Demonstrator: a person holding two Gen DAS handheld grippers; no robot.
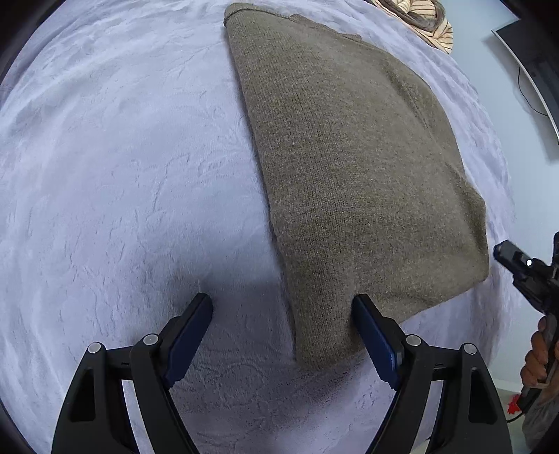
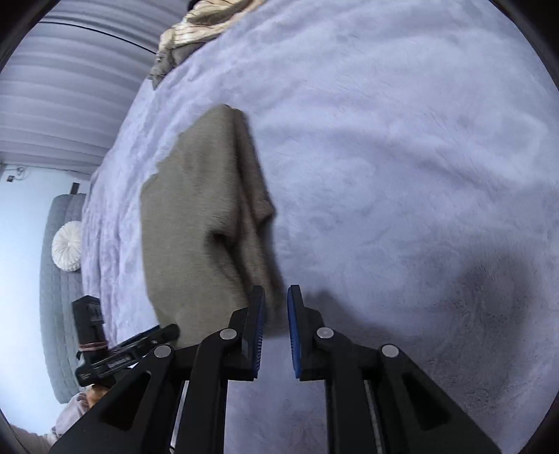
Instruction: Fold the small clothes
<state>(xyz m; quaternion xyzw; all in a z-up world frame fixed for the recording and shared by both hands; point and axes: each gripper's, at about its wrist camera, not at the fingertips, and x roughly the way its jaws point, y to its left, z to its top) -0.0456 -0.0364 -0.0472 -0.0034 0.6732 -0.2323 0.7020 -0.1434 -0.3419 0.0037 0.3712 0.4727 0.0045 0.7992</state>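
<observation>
Your left gripper [image 1: 283, 310] stands wide open, pointing steeply down at the bed [image 1: 104, 174]. Its right finger [image 1: 375, 335] touches the near corner of the sweater [image 1: 349, 167], while the left finger sits on the bare blanket; that corner lies between the two, but nothing is pinched.

The olive-brown sweater lies folded into a long strip on the pale lavender blanket, running away from you toward a heap of striped clothes [image 1: 419, 21] at the far edge of the bed.

Your right gripper [image 2: 276, 297] is nearly closed, a narrow gap showing between its blue pads, and it holds nothing. It hangs over the blanket just beside the sweater's near edge.

A round white cushion [image 2: 66, 246] rests against a grey quilted panel past the bed's side.
</observation>
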